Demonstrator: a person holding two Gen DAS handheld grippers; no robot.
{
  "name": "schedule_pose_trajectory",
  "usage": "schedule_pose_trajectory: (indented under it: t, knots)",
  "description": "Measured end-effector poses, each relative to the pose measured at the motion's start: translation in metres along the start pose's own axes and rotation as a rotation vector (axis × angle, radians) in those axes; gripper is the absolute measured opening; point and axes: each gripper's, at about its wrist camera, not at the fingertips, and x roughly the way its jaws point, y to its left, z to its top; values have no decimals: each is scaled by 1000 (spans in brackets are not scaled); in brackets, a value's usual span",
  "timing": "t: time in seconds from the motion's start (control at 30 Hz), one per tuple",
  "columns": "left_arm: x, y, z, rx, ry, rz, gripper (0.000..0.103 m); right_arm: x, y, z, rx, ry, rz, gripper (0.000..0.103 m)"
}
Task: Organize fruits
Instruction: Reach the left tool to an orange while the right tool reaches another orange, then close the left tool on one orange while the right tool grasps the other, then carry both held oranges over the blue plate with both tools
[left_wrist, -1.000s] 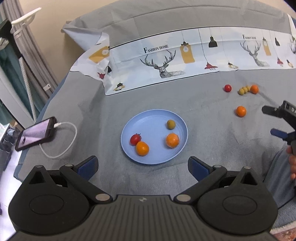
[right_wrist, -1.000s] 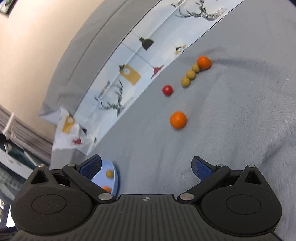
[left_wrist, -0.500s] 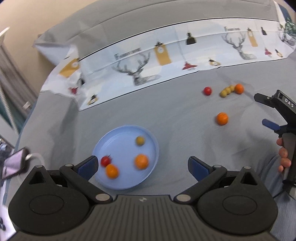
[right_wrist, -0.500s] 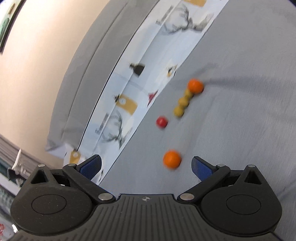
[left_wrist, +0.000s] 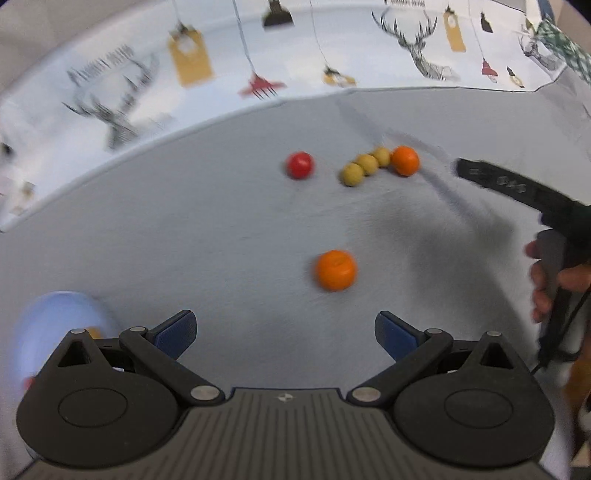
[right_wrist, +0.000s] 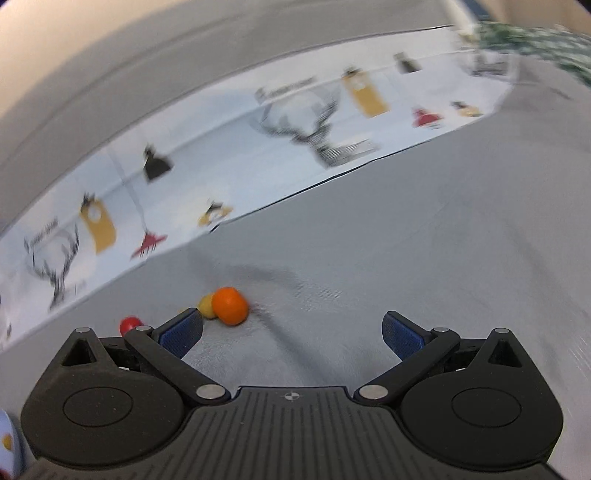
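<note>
In the left wrist view an orange (left_wrist: 335, 270) lies alone on the grey cloth, just ahead of my open, empty left gripper (left_wrist: 284, 334). Farther off lie a red tomato (left_wrist: 299, 165), three small yellow fruits (left_wrist: 365, 164) and a second orange (left_wrist: 405, 160) in a row. The blue plate (left_wrist: 48, 325) is at the lower left edge, mostly hidden. My right gripper (left_wrist: 517, 188) shows at the right, hand-held. In the right wrist view it (right_wrist: 291, 334) is open and empty, with the far orange (right_wrist: 231, 306), a yellow fruit (right_wrist: 207, 306) and the tomato (right_wrist: 128, 325) by its left finger.
A white printed cloth with deer and lamps (left_wrist: 258, 62) lies along the far side of the grey cover (left_wrist: 184, 240). The person's hand (left_wrist: 554, 280) holds the right gripper's handle at the right edge.
My left gripper has swung right and forward, away from the plate and toward the loose orange. My right gripper has swung right and closer, so the fruits now sit at its lower left.
</note>
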Motion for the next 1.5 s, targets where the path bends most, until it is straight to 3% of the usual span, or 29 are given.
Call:
schedule_pose_trajectory:
  t: [0.2,0.43,0.47,0.53,0.57,0.6,0.63,0.67,0.93,1.2,1.5]
  knots:
    - [66,-21,23,56,74,25,103,64,32,8,-192,121,26,102]
    - [107,-26,31,75,137,31,103,101,57,-3,-332,120,-37,103]
    - [107,-25,31,69,141,24,98,102,60,-4,-351,108,-36,102]
    - [104,-23,31,60,126,-20,71,105,64,-4,-377,97,-36,101]
    - [100,-23,31,65,116,-47,44,103,65,-4,-388,93,-31,98]
    - [96,-25,31,79,105,-55,39,100,67,-4,-395,84,-11,75]
    - [92,-25,31,85,90,-49,39,94,70,-4,-408,71,-12,42]
    - [88,-25,29,87,63,-54,39,92,73,-4,-424,74,-25,34]
    - [58,-8,21,47,35,-70,39,63,61,6,-226,135,21,34]
    - [-2,23,-11,-33,9,-58,39,3,70,0,-187,138,86,34]
    - [-81,55,-63,-81,-48,-4,39,-92,102,-24,-154,136,203,34]
